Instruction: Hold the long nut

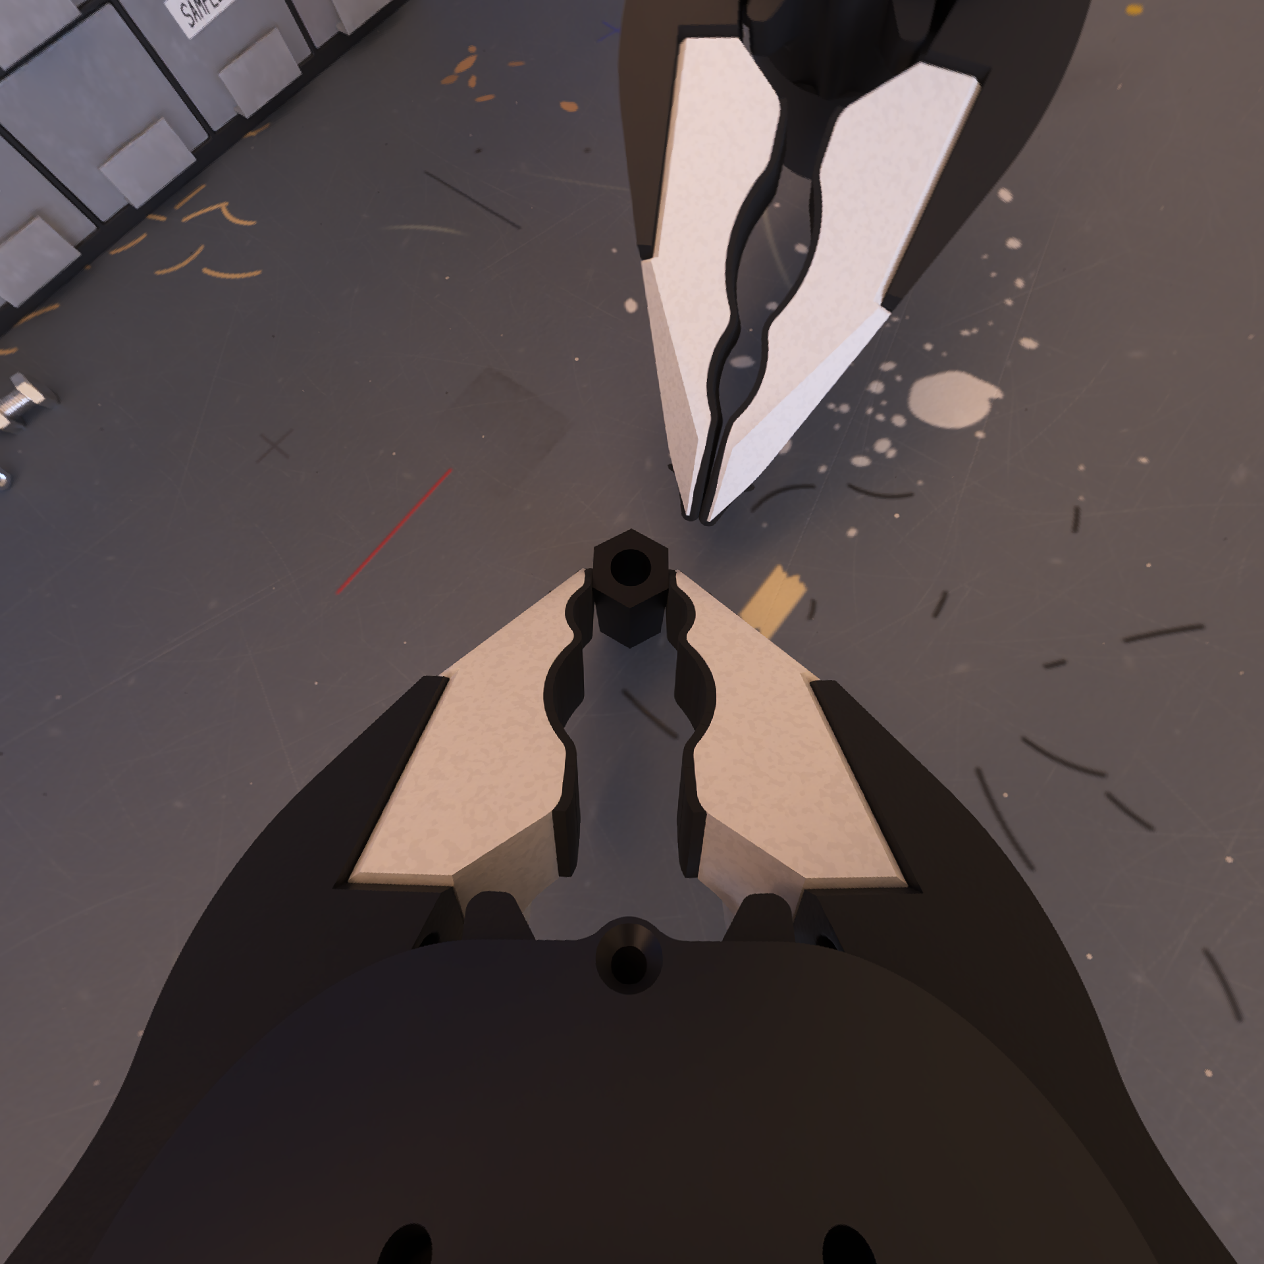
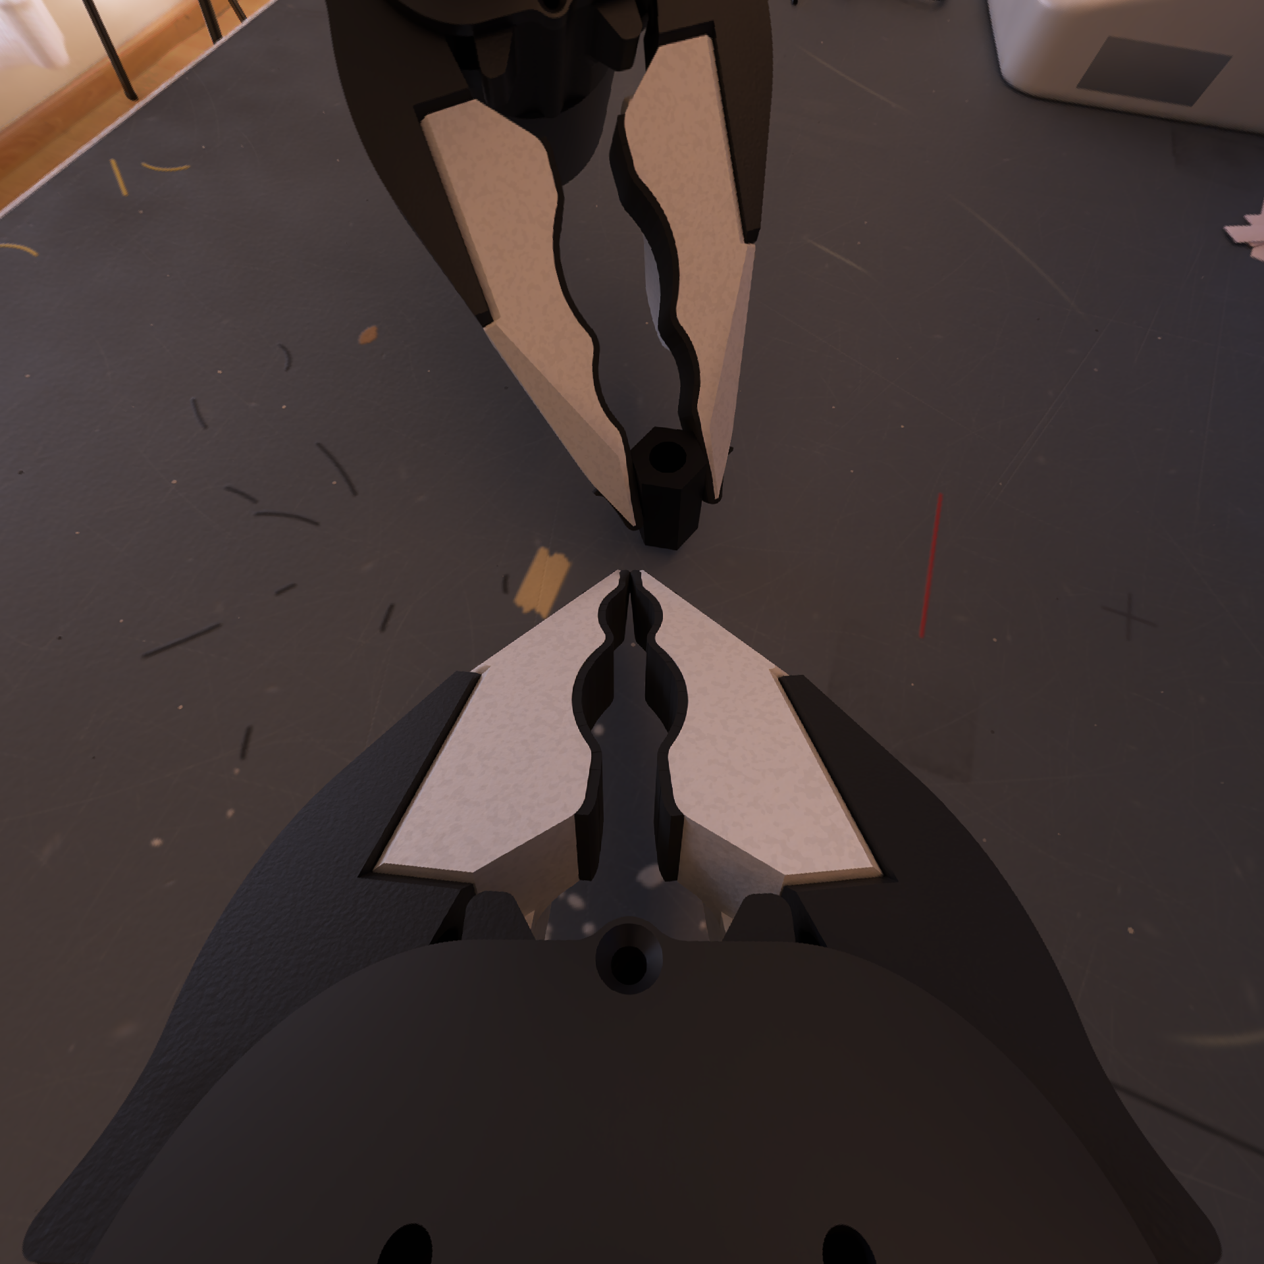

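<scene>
Left gripper clamps the long nut between its fingertips, centre of the left wrist view. Nut stands upright on the dark counter, bore facing up, likely so the hole stays reachable. Right gripper sits pinched closed, holding nothing, tips just beside the nut but apart, probably waiting. A silver bolt lies at the left edge, well away.

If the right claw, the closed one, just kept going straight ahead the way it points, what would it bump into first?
Most likely the long nut, the black hexagonal piece standing upright just beyond the right claw tips. The left claw grips it from the far side. Depth is hard to judge; the tips might pass slightly to the nut's side.
</scene>
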